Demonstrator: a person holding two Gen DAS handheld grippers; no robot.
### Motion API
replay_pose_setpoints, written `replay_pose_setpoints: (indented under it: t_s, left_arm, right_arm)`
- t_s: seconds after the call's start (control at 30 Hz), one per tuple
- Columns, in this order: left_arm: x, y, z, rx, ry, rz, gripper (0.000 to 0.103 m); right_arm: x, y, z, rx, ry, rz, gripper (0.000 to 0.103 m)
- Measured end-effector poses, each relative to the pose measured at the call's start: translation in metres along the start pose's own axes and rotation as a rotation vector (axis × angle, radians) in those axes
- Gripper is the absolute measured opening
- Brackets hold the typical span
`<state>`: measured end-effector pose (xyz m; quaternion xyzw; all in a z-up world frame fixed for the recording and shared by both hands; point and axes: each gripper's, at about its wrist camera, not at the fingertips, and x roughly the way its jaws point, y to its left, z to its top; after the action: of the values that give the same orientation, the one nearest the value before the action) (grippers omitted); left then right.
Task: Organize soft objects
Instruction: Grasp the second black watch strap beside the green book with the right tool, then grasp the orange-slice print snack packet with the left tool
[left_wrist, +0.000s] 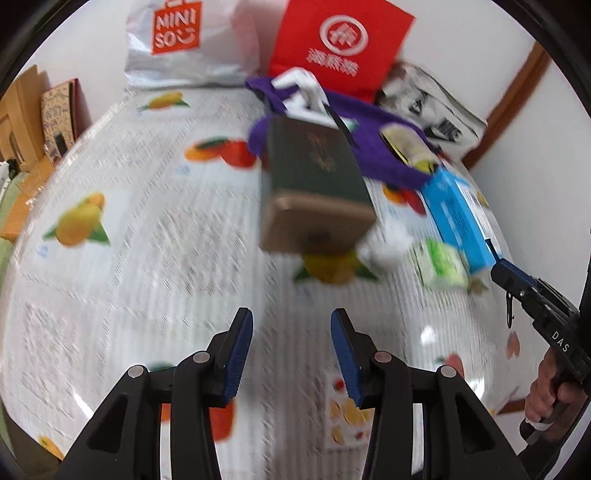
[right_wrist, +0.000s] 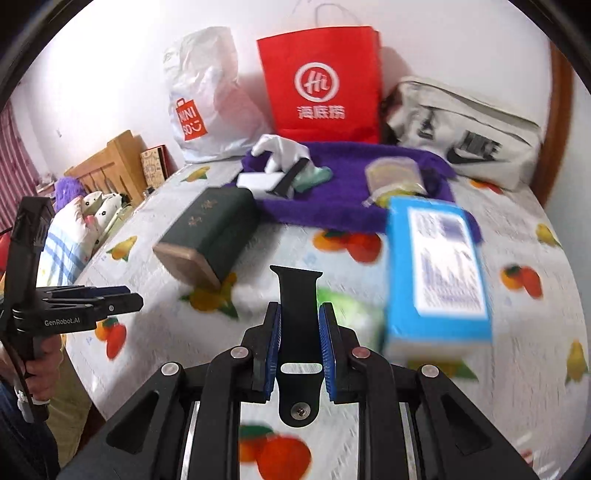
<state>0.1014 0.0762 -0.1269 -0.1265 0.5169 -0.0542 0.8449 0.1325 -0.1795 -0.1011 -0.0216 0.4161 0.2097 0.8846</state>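
Note:
My right gripper (right_wrist: 298, 314) is shut on a black watch strap (right_wrist: 298, 295) and holds it above the fruit-print tablecloth (right_wrist: 147, 236). My left gripper (left_wrist: 291, 321) is open and empty over the cloth, short of a dark green box (left_wrist: 314, 162). A purple fuzzy towel (right_wrist: 343, 210) lies at the back with a white cloth (right_wrist: 280, 147), a teal item (right_wrist: 314, 177) and a clear packet (right_wrist: 395, 173) on it. The left gripper also shows at the left of the right wrist view (right_wrist: 125, 299). The right gripper shows at the right edge of the left wrist view (left_wrist: 496, 269).
A blue box (right_wrist: 439, 273) and a green tissue pack (left_wrist: 439, 266) lie at the right. A red paper bag (right_wrist: 321, 85), a white Miniso bag (right_wrist: 203, 103) and a grey pouch (right_wrist: 465, 133) stand at the wall. A bed with pillows (right_wrist: 74, 221) is left.

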Motion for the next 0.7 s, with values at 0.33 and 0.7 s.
replay_pose_setpoints:
  t_s: [0.33, 0.7]
  left_arm:
    - [0.018, -0.034, -0.048, 0.080, 0.080, -0.076, 0.069]
    - [0.027, -0.077, -0.064, 0.274, 0.034, 0.136, 0.076]
  right_arm:
    - [-0.026, -0.038, -0.059, 0.069, 0.004, -0.067, 0.021]
    - [-0.021, -0.054, -0.082, 0.121, 0.009, -0.077, 0.021]
